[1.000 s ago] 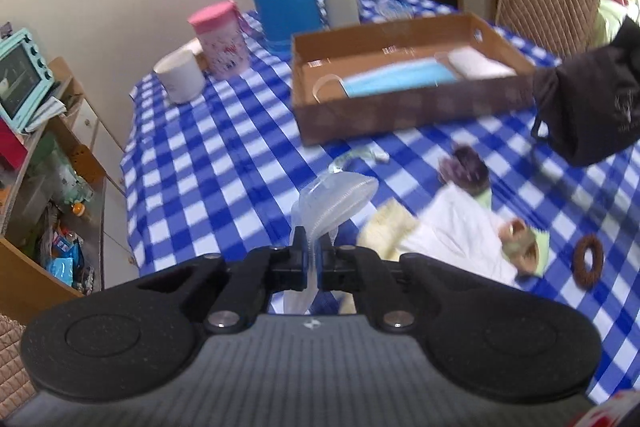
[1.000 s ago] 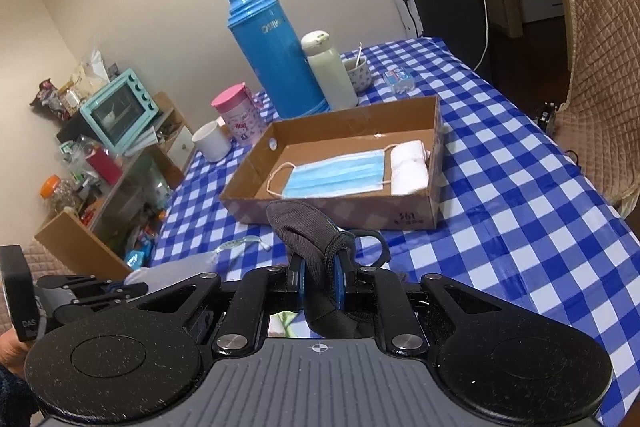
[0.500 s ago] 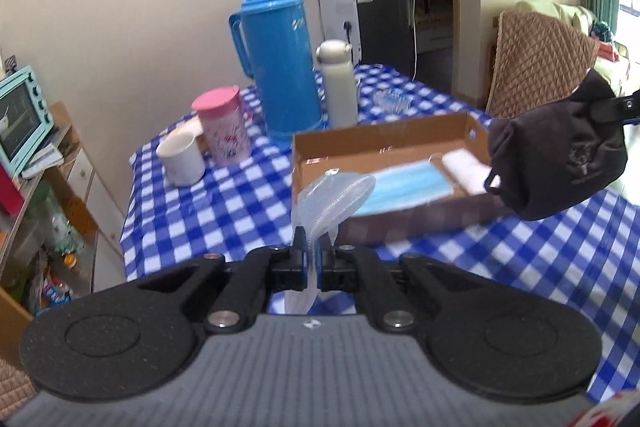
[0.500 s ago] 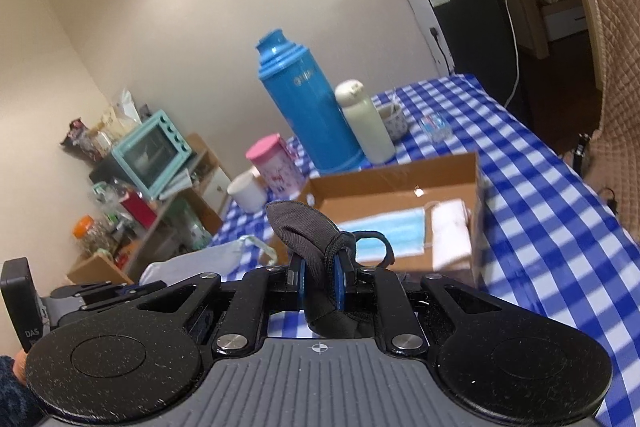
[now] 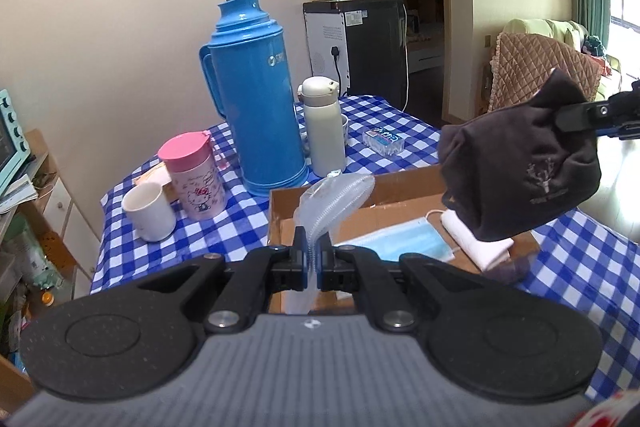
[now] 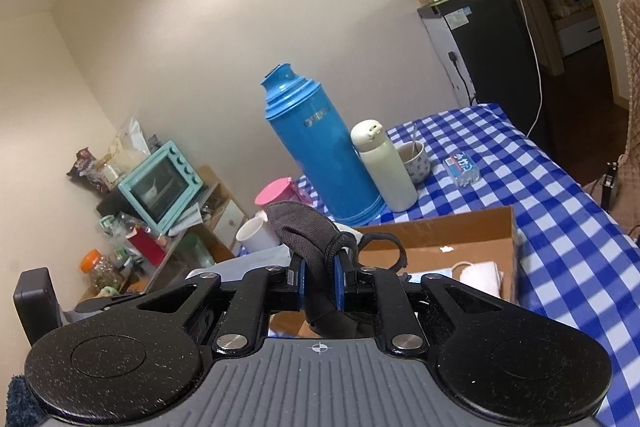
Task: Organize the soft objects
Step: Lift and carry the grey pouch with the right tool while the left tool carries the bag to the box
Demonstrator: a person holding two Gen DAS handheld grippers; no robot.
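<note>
The left gripper [image 5: 312, 251] pinched a limp, featherlight clear plastic pouch [image 5: 334, 197] at frame centre. The right gripper [image 6: 320, 281] clamped a soft dark grey cloth face mask [image 6: 310, 227] by its edge, hanging floppy above the brown cardboard tray [image 5: 404, 187].

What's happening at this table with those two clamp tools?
A person is tidying soft things into an open cardboard box on the blue-checked table. The left gripper is shut on a clear plastic face mask; the right gripper is shut on a dark grey cloth mask. Both hang in the air at the box, not yet put down. A light blue surgical mask and a folded white cloth already lie inside.
</note>
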